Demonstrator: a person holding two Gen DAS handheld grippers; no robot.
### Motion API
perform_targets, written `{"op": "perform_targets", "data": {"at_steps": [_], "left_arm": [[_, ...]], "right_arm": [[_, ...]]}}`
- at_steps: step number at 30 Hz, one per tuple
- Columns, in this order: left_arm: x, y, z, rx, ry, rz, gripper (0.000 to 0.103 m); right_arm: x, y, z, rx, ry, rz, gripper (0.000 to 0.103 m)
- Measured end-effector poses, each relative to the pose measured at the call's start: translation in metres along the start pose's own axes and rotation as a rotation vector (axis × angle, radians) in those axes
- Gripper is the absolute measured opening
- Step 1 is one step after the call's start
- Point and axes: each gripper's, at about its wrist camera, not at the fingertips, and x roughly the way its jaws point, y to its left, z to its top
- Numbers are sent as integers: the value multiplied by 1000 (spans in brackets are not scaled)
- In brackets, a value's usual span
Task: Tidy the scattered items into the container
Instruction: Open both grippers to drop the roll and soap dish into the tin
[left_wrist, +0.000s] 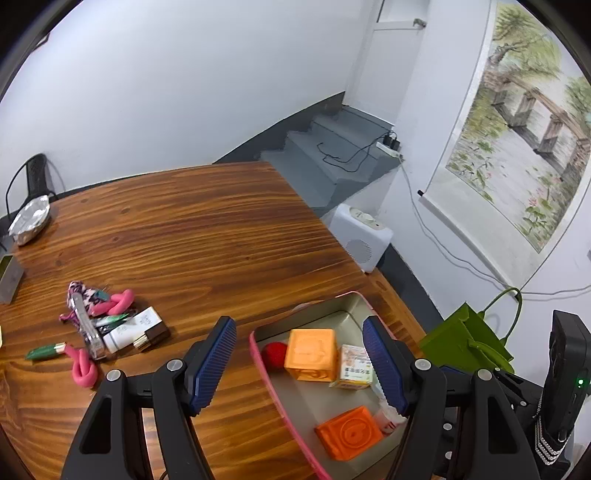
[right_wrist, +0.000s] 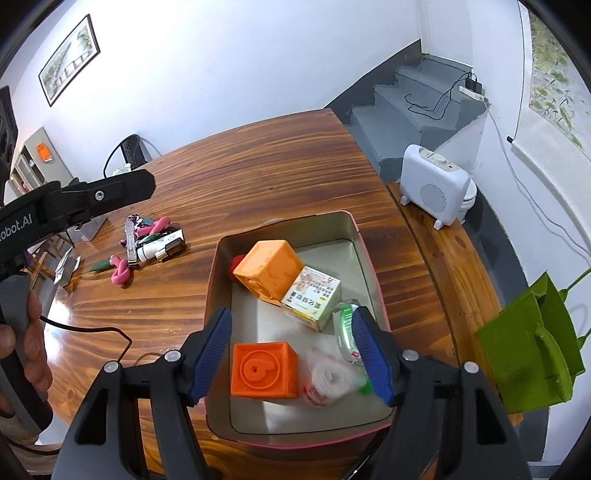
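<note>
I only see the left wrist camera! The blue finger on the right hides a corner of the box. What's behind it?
Observer: In the right wrist view, a clear packet with green print lies there, next to the medicine box.
Child: Who's holding the thing I'm driving?
Observer: A person's hand wraps around a grey handle at that view's left edge.
Child: Is there anything else I'm missing?
Observer: A framed picture hangs on the white wall, up on the left.
</note>
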Motion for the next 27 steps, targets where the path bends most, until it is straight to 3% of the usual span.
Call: {"op": "perform_targets", "data": {"at_steps": [5,7,27], "left_arm": [[-5,16,-5,-32,8,14,74],[-9,23,-8,-51,3,22,83],[-42,117,-48,-235,35,139,83]], "right_arm": [[5,13,0,-19,9,18,72],[6,18,0,-27,13,23,72],[27,79,-4,-74,61,77,79]]}}
